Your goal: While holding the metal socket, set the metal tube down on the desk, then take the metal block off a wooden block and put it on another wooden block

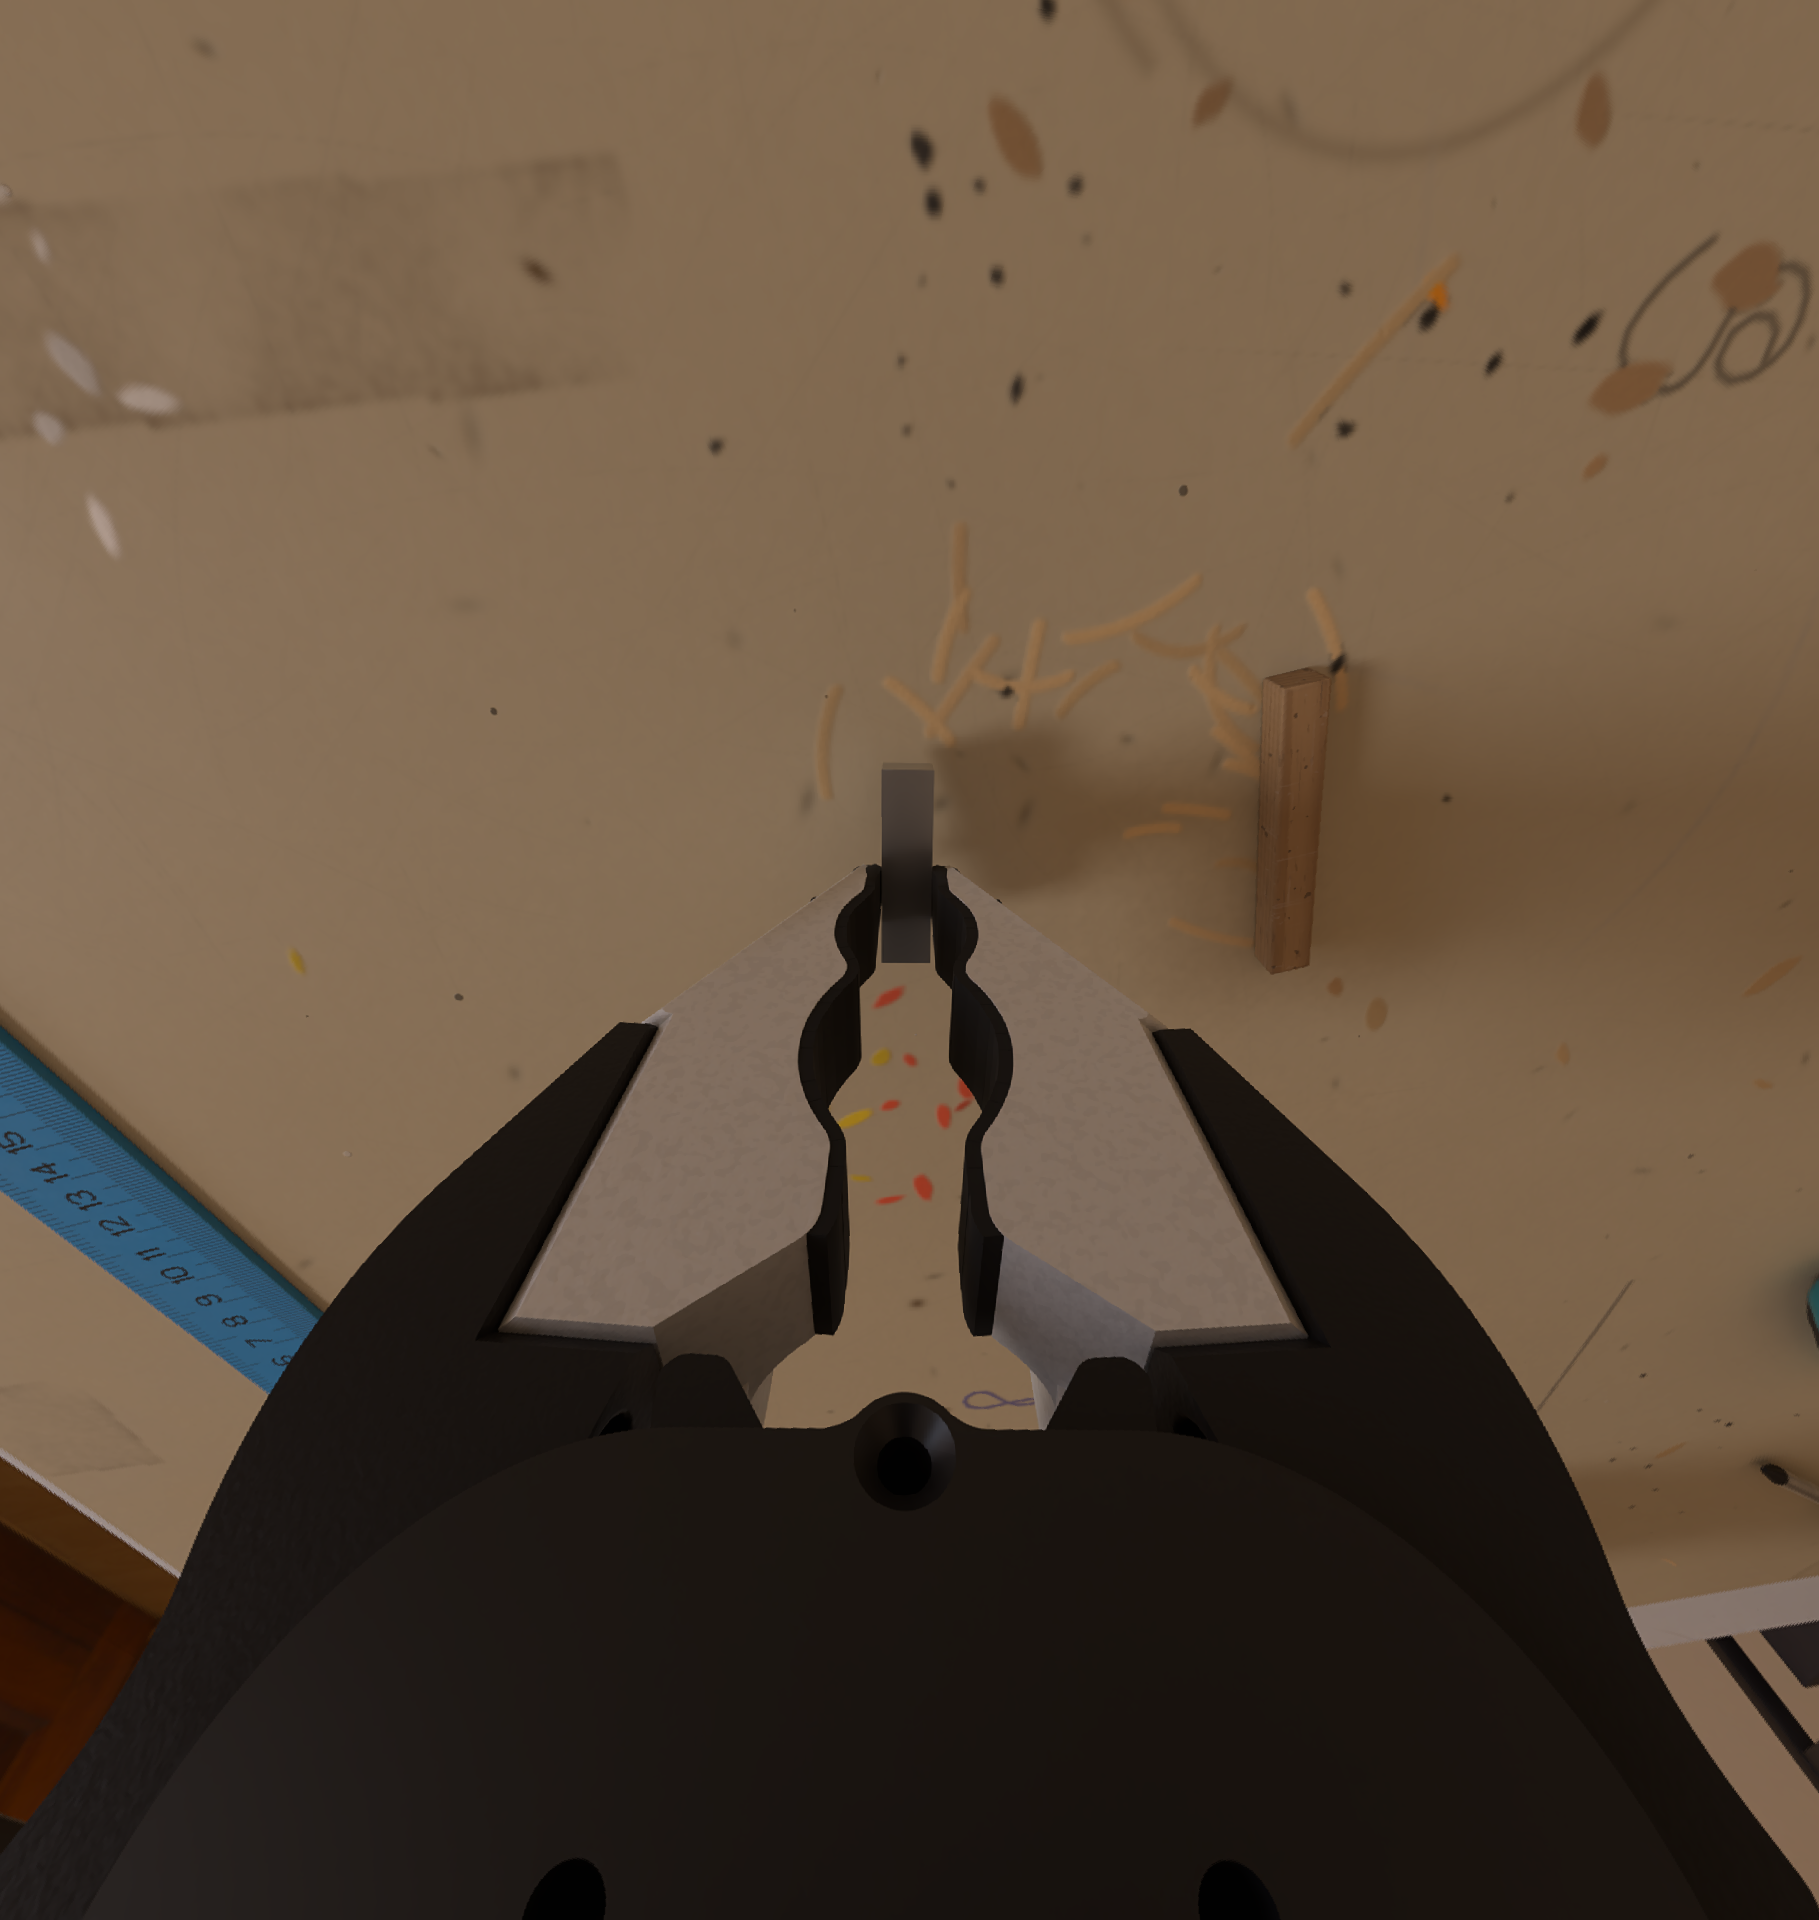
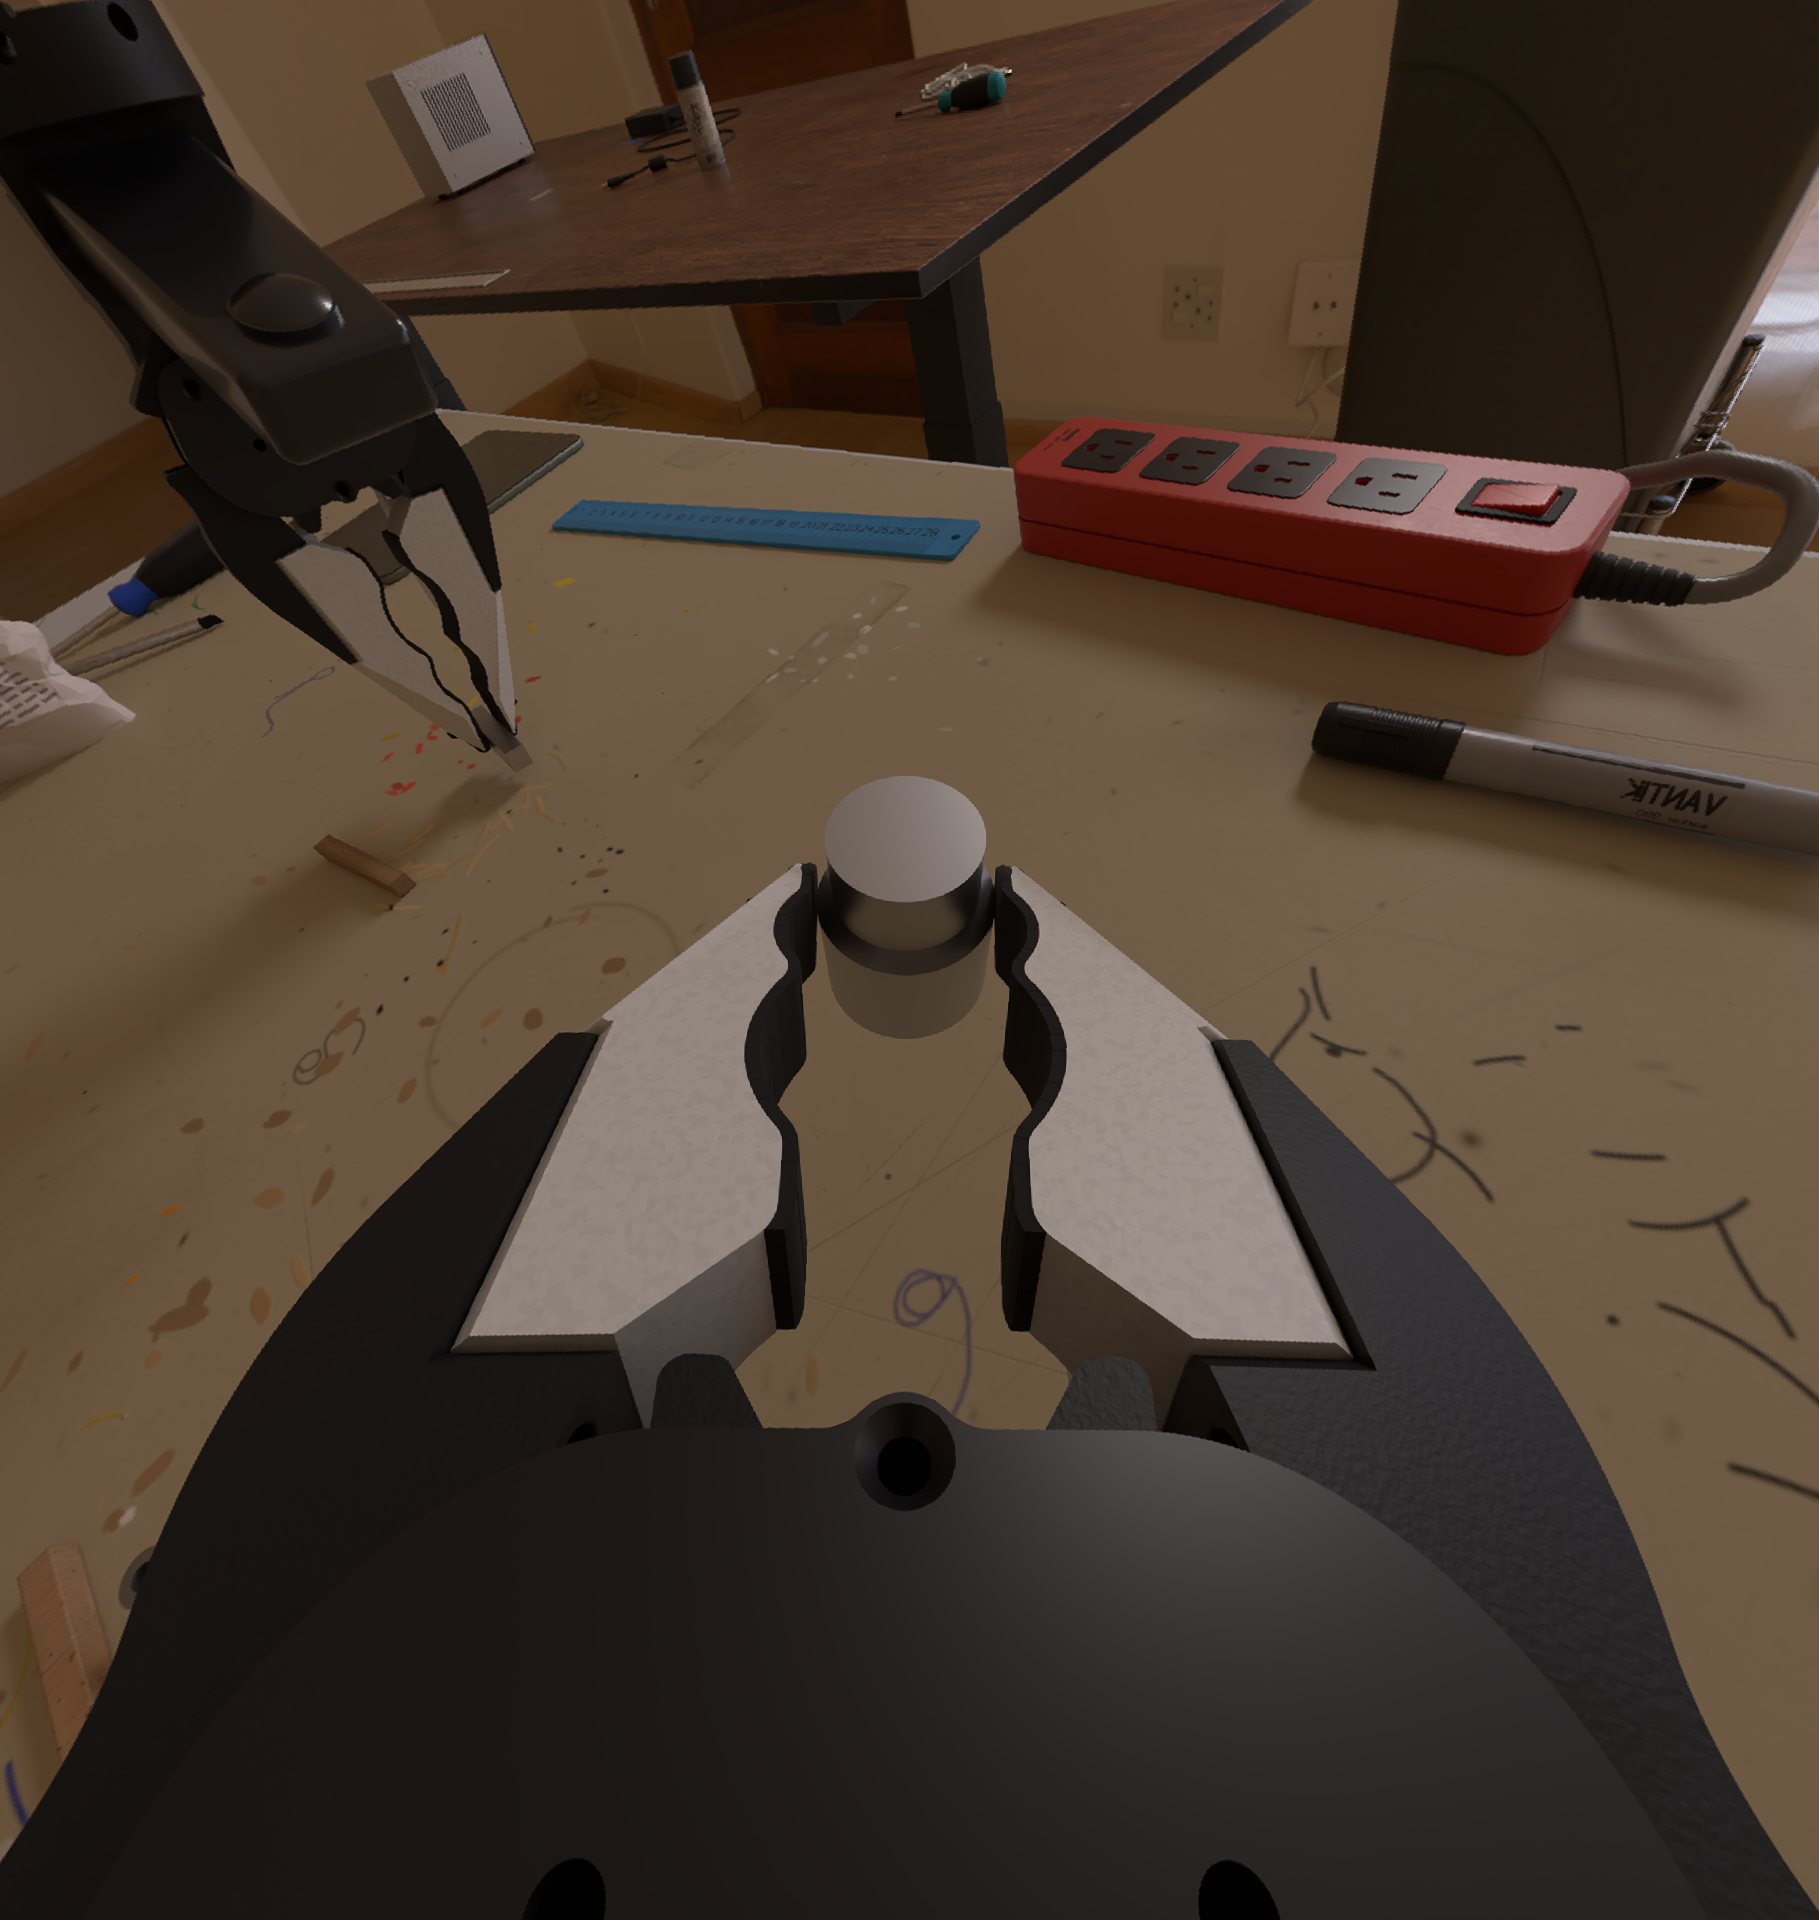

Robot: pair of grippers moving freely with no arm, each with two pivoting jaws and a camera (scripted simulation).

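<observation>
Metal block [image 1: 906,862] pinched edge-on in left fingers, metal socket [image 2: 905,904] clamped in right fingers, base hidden.

We're holding the left gripper [image 1: 906,883] pinched nearly closed, pointing steeply down; right gripper [image 2: 905,914] clamping at its tips, angled forward.

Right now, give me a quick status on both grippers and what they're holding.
Left gripper shut on a thin metal piece, low over the desk. Right gripper shut on the metal socket. Wooden block beside the left, bare.
</observation>
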